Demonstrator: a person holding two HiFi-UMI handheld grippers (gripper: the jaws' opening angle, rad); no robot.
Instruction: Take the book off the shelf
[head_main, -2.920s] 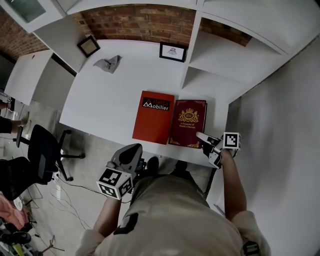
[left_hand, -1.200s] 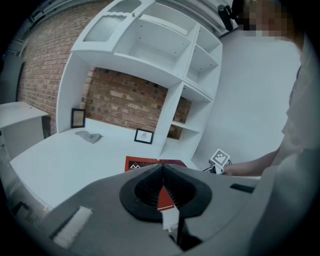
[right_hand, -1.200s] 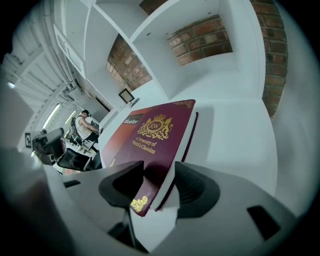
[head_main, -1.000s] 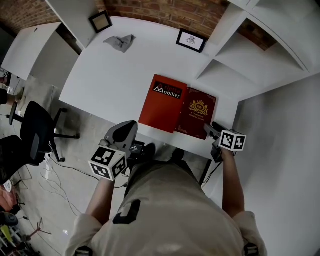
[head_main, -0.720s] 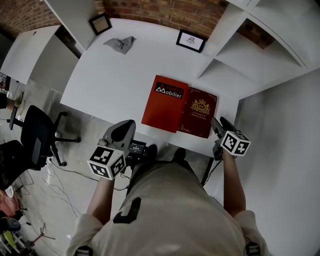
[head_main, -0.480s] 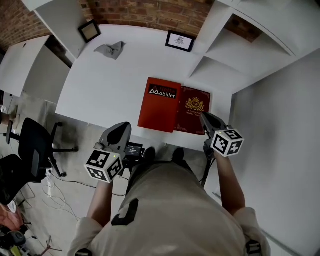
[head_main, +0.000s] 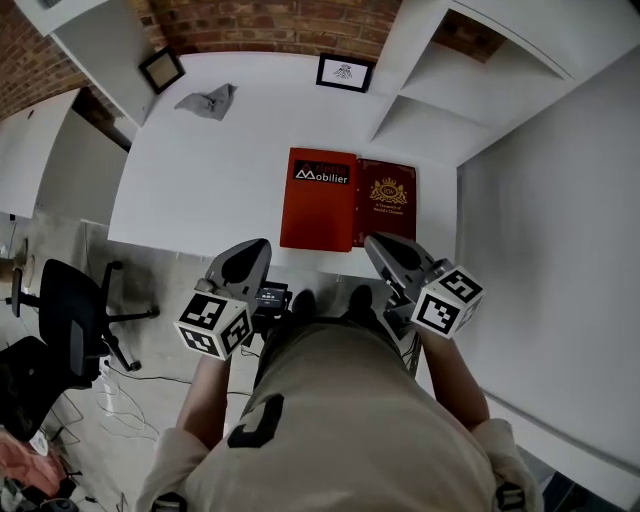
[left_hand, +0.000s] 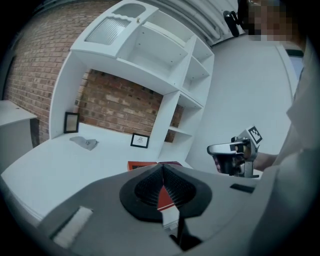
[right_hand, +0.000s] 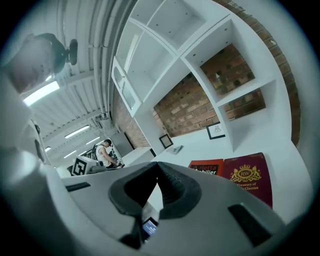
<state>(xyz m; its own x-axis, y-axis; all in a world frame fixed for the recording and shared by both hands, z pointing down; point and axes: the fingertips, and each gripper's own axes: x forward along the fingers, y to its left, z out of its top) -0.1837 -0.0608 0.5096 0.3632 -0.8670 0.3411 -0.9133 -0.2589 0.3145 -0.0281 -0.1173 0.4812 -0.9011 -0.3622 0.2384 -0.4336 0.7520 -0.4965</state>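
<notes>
Book: We are seeing the maroon Treasury hardback (head_main: 385, 200) lying flat, cover up, close to the near edge of the white counter (head_main: 220, 170). Its left side is touching the red Mobilier book (head_main: 318, 197).
Shelf: We are finding no book in the bays of the shelf (head_main: 430, 110) at the far right.
Handling: We are judging the hardback stiff and fairly heavy, with a smooth cover likely to slip. We are favouring a bite across the boards at its near edge.
Right tongs (head_main: 385, 250): These are clenched on nothing, having just been closing, and are hovering just near of the maroon book's near edge.
Left tongs (head_main: 245, 265): These are clenched and empty, hanging off the counter's near edge, apart from both books.
</notes>
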